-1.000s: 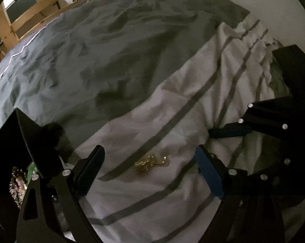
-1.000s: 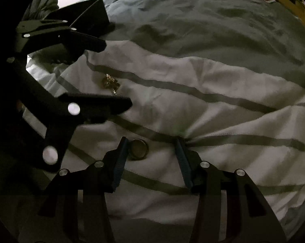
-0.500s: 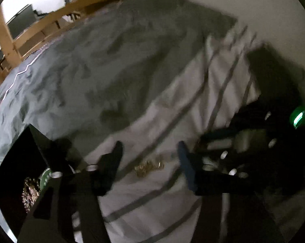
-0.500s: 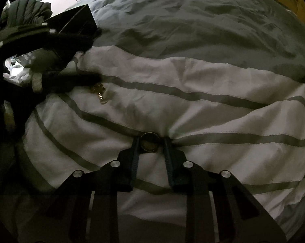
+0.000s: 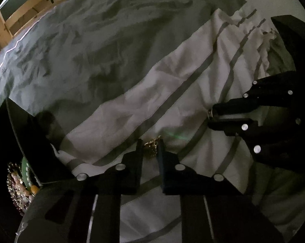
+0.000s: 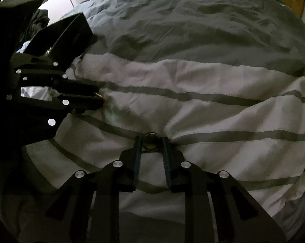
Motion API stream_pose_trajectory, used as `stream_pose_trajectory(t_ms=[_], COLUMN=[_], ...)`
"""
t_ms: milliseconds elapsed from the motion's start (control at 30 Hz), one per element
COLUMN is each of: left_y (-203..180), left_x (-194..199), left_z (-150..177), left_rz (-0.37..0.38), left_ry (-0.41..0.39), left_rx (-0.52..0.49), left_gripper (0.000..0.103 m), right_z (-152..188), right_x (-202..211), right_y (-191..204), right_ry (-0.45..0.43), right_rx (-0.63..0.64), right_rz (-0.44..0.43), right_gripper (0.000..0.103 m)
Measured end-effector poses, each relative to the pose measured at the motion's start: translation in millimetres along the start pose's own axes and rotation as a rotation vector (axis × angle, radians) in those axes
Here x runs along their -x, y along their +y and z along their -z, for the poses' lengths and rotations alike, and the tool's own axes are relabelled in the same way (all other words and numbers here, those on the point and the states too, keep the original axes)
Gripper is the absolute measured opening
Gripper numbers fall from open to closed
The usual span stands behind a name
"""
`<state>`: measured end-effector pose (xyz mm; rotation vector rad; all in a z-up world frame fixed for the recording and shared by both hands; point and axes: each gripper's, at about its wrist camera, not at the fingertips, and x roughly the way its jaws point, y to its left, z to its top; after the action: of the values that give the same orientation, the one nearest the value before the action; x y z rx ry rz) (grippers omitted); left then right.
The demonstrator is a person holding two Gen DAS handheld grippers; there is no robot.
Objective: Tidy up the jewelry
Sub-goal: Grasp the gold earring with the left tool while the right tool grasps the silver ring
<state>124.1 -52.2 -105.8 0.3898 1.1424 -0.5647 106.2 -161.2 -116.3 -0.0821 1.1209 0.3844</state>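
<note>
On striped duvet [image 6: 193, 77]: left hand-held gripper [image 5: 150, 148] clamps gold trinket [image 5: 151, 146]; right hand-held gripper [image 6: 151, 143] clamps ring [image 6: 151, 141].

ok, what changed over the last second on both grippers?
Both closed in. The left hand-held gripper, wide open around the gold piece a second ago, now has its fingers against it. The right hand-held gripper narrowed likewise and now pinches the ring. Neither item looks lifted off the striped duvet. The black box stayed put.
</note>
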Motion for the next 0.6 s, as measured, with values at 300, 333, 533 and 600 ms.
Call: stream_pose_trajectory(t_ms=[300, 333, 533, 600], left_y=[9, 8, 3, -5], left_x=[24, 24, 19, 15], left_z=[-7, -7, -5, -4], left_rz=[0.034, 0.034, 0.059, 0.014], left_ry=[-0.104, -0.106, -0.064, -0.045], left_rx=[0.061, 0.061, 0.033, -0.009], left_gripper=[0.008, 0.008, 0.008, 0.022], right_z=[-2, -2, -5, -4], right_x=[26, 28, 29, 28], right_y=[-25, -28, -36, -34], right_ry=[-0.102, -0.11, -0.119, -0.113], right_rx=[-0.106, -0.12, -0.164, -0.153], right_rz=[-0.043, -0.04, -0.04, -0.036], right_gripper=[0.021, 0.021, 0.021, 0.021])
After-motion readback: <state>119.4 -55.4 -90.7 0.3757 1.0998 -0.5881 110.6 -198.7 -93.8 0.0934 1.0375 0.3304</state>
